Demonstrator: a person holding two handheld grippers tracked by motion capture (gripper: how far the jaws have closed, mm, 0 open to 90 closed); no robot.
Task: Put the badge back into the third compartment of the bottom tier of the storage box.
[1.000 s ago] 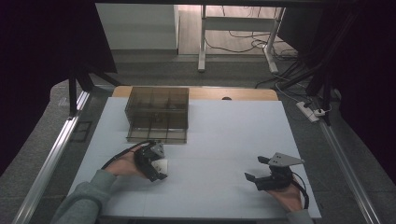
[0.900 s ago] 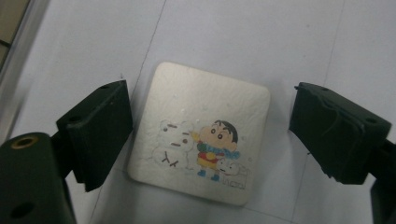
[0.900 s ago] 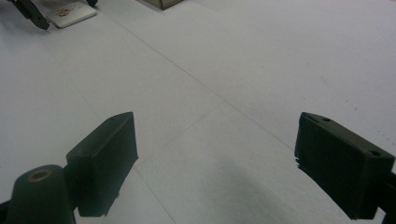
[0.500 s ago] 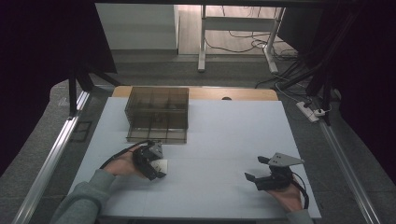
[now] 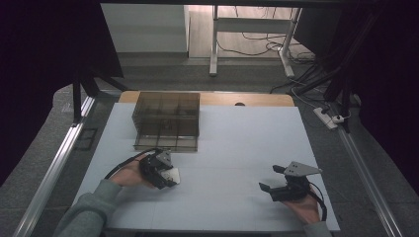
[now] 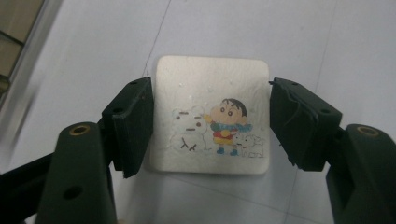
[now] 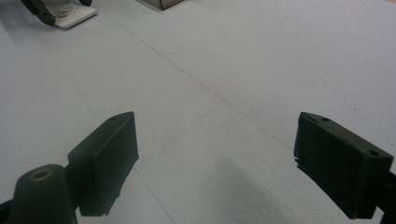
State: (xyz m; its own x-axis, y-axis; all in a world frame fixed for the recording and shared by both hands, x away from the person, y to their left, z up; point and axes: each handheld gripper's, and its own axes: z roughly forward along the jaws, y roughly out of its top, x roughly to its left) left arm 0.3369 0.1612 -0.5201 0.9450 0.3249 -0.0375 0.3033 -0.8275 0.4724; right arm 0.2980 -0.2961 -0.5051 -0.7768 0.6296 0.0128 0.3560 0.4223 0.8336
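Square white coaster [image 6: 212,116], printed with a cartoon of a child, a snowman and a small dog, lies flat on the pale grey tabletop [image 5: 237,143] in the lower left of the high view, where it shows as a small white patch [image 5: 174,176] at the tip of the left gripper [image 5: 165,178]. In the left gripper view it sits in the middle of the frame, and the left gripper [image 6: 211,123] has just been closing its two black jaws, which now press against the coaster's left and right edges, so the coaster is clamped between them while resting on the table. A hand in a grey-green sleeve [image 5: 86,215] comes in from the bottom left of the high view to hold this gripper.

Above it, towards the upper middle of the high view, stands a smoky, see-through plastic box with compartments [image 5: 167,121], just apart from the left gripper.

Further right, in the lower right of the high view, the right gripper [image 5: 272,178] sits low over the table with a grey three-cornered plate on top. In the right gripper view its jaws [image 7: 215,158] stand wide apart with only bare tabletop between them, and the coaster [image 7: 74,16] shows far off in the upper left corner.
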